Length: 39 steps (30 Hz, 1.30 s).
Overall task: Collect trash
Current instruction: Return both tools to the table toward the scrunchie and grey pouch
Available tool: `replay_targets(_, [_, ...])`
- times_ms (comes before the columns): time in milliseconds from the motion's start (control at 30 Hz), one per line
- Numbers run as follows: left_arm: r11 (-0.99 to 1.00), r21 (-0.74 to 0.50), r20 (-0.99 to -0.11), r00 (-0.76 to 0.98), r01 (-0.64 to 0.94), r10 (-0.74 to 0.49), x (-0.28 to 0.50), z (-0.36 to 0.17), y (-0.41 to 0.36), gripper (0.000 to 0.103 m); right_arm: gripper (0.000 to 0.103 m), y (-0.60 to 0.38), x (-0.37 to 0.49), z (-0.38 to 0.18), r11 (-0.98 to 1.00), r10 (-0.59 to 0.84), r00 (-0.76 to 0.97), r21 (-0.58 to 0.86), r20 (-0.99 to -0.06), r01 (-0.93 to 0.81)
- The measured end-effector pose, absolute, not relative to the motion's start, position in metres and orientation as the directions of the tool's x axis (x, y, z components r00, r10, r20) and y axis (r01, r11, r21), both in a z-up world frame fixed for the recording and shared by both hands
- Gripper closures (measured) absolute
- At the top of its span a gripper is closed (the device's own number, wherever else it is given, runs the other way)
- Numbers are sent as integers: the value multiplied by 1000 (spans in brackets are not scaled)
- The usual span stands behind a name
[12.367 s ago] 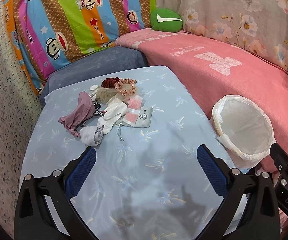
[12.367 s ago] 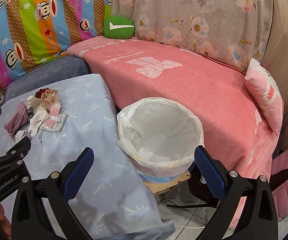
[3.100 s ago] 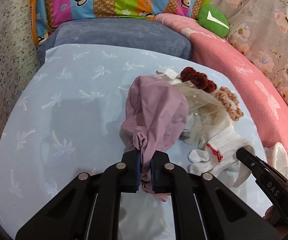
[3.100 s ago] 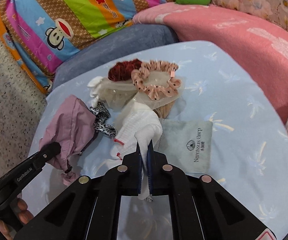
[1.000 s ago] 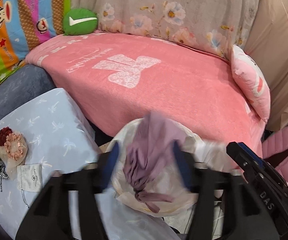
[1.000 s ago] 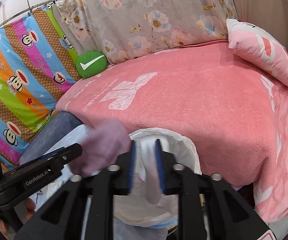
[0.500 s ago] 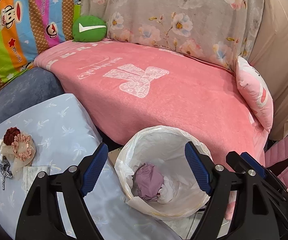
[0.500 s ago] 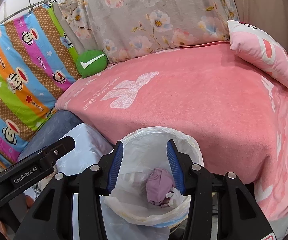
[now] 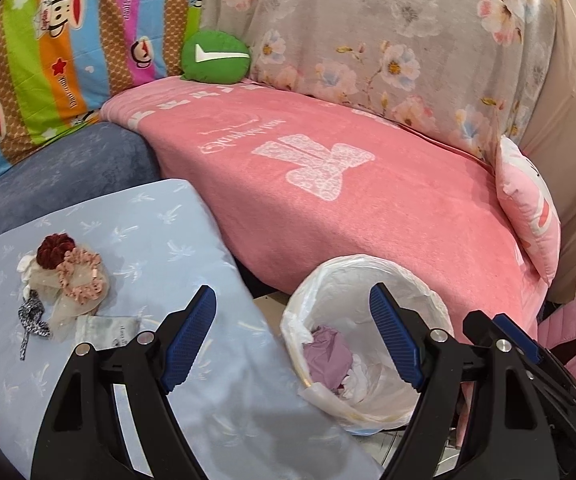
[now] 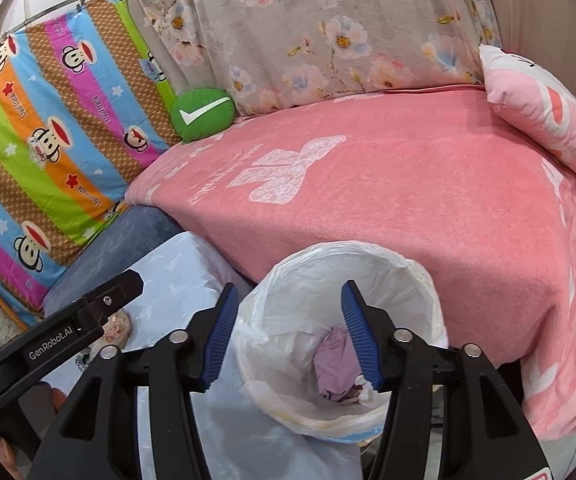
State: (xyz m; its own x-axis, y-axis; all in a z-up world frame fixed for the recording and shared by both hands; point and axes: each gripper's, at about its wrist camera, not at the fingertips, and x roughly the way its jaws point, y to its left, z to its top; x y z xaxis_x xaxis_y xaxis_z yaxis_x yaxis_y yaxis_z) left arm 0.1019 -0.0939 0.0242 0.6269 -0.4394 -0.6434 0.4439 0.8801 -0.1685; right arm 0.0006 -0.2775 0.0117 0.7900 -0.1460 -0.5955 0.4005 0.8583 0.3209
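The left gripper (image 9: 291, 338) has its jaws apart and empty; the right gripper (image 10: 291, 335) has just been opening, nothing between its jaws. The crumpled mauve cloth (image 10: 334, 364) lies inside the round white-lined trash bin (image 10: 416, 280), beside a white rag (image 9: 354, 380).

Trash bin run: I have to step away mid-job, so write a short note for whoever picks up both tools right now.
Left tool: open, empty, over the near edge of the blue table.
Right tool: empty, jaws just been opening, nothing between them, above the trash bin.
Done: the mauve cloth and a white piece lie inside the bin liner.
Left: on the table, one pile: dark red scrunchie, pink scrunchie, sheer pouch, black-and-white band, grey drawstring bag.
Next, probably: bring both tools back to that pile.
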Motion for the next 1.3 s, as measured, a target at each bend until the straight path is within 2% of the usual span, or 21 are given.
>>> replay_targets(567, [954, -176, -660, 689, 244, -298, 127, 9, 15, 27, 43, -184, 44, 6, 926, -38, 774, 269, -633, 265])
replay_targets(667, [965, -167, -668, 697, 201, -261, 132, 4, 39, 23, 43, -161, 56, 0, 937, -12, 763, 258, -647, 234])
replay_targets(733, [973, -157, -672, 704, 167, -230, 135, -1, 56, 15, 42, -146, 65, -5, 945, 3, 753, 248, -658, 213])
replay_targets(833, [985, -127, -677, 714, 121, -175, 140, -8, 79, 12, 37, -122, 80, -15, 956, 25, 736, 231, -677, 180])
replay_targets(1300, [993, -97, -767, 641, -72, -28, 200, -75, 178, 10, 36, -43, 167, -86, 973, 106, 618, 209, -779, 97])
